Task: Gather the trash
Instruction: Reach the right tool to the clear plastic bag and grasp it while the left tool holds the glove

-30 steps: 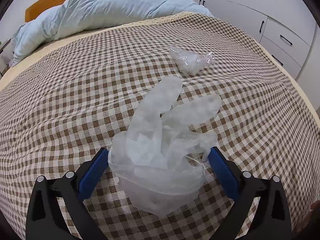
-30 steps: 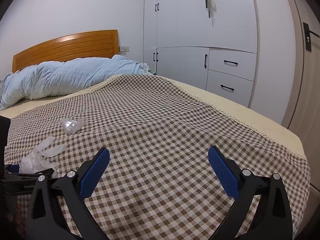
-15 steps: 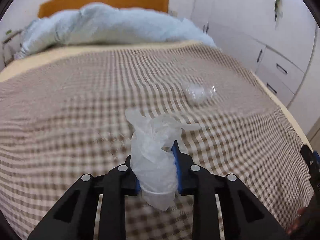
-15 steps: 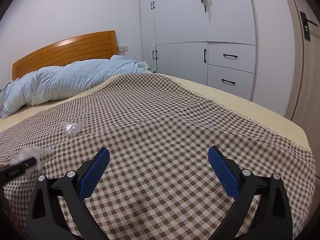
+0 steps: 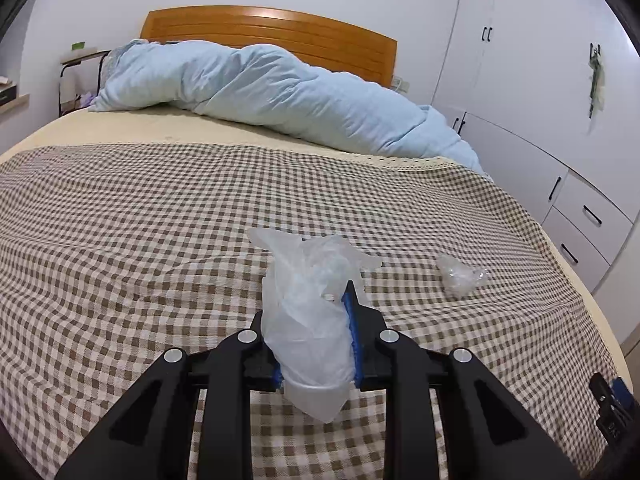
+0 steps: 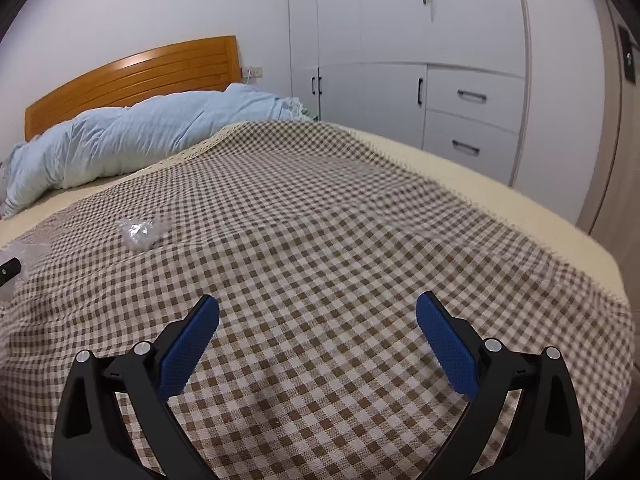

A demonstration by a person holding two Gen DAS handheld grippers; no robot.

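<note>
Since a second ago the left gripper (image 5: 310, 312) has closed its jaws around the crumpled clear plastic glove (image 5: 308, 300) and lifted it off the bed; back then the jaws stood wide with the glove lying between them on the cloth. Now the blue pads (image 5: 351, 320) squeeze the glove's bunched middle, its limp fingers flopping up and over the top and its cuff hanging below the jaws, clear of the brown-and-cream checked blanket (image 5: 140, 240).

To the right of the held glove, a small wad of clear plastic wrap (image 5: 460, 276) lies on the blanket, well apart from either gripper. From the right wrist view the same wad (image 6: 138, 232) sits off to the left and farther up the bed.

Over there the right gripper (image 6: 318, 328) hovers above the blanket with its jaws spread wide and nothing between them. At the far left edge of that view a sliver of the glove and a black part of the other gripper just show.

Beyond the checked blanket a pale blue duvet (image 5: 260, 92) is heaped across the head of the bed, against the wooden headboard (image 5: 280, 28). White wardrobes and drawers (image 5: 540, 120) line the wall on the right side.
</note>
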